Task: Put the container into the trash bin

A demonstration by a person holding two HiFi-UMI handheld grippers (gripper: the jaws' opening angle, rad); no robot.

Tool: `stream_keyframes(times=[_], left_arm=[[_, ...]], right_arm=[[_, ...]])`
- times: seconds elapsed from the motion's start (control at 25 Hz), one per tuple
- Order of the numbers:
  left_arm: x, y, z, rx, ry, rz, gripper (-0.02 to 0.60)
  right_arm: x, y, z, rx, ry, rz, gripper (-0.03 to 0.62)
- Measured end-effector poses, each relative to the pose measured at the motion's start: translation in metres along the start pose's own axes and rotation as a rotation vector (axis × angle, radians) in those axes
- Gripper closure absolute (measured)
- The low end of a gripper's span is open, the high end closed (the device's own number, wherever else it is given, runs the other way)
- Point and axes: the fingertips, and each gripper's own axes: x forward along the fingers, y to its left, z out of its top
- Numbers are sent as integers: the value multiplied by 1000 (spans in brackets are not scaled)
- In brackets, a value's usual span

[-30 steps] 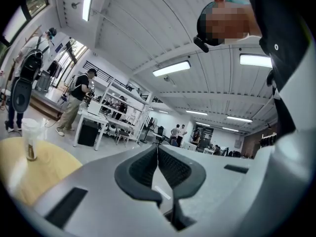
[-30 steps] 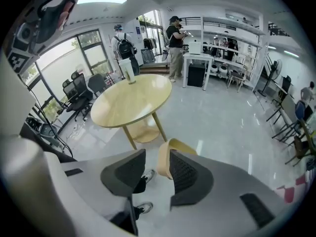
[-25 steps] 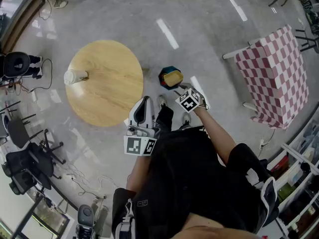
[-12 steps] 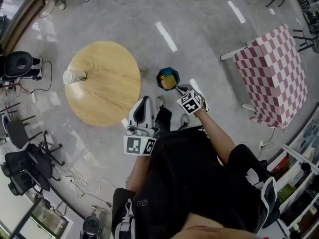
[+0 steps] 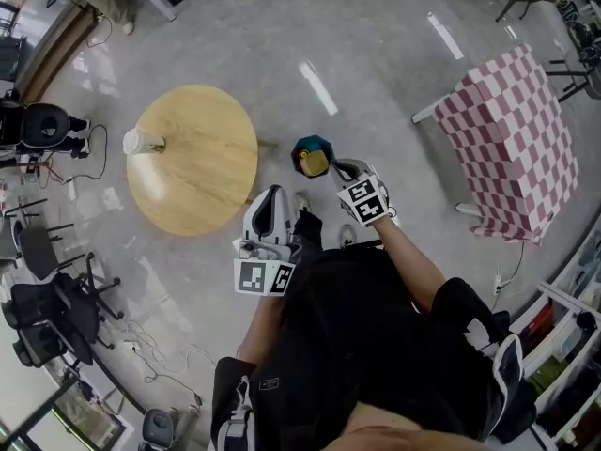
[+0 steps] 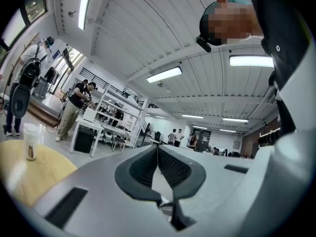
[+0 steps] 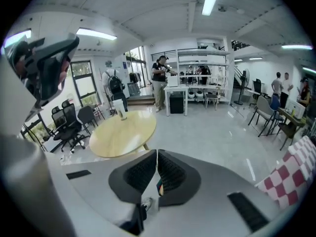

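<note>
A dark teal trash bin (image 5: 306, 147) stands on the floor just right of the round wooden table (image 5: 192, 163). A yellow container (image 5: 315, 163) lies inside the bin. My right gripper (image 5: 345, 170) hovers close to the bin's right side, tilted down, jaws shut with nothing between them; they also meet in the right gripper view (image 7: 157, 153). My left gripper (image 5: 272, 195) is held level near the table's near edge, shut and empty (image 6: 158, 147). A white cup (image 5: 141, 142) stands at the table's far left edge.
A table with a red-and-white checked cloth (image 5: 516, 139) stands at the right. Black office chairs (image 5: 47, 299) and floor cables are at the left, shelving (image 5: 563, 346) at the lower right. People and white desks (image 7: 173, 90) are at the room's far side.
The right gripper has risen away from the bin and its jaws have come together. The yellow container now looks smaller and lower in the bin. The left gripper shifted slightly.
</note>
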Motion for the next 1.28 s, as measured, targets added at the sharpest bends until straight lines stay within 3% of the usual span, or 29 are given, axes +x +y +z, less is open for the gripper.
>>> stream_keyframes(times=[0.36, 0.6, 0.88, 1.28], left_arm=[[-49, -90, -10, 48, -37, 14, 569], [-87, -141, -25, 64, -33, 42, 569], [-109, -164, -28, 65, -32, 22, 569], [-118, -148, -22, 61, -43, -8, 569]], right_arm=[[-130, 12, 23, 20, -258, -10, 562], [-198, 31, 14, 3, -351, 6, 562], [-231, 60, -1, 22, -380, 41, 562], [-249, 85, 8, 29, -430, -7, 562]])
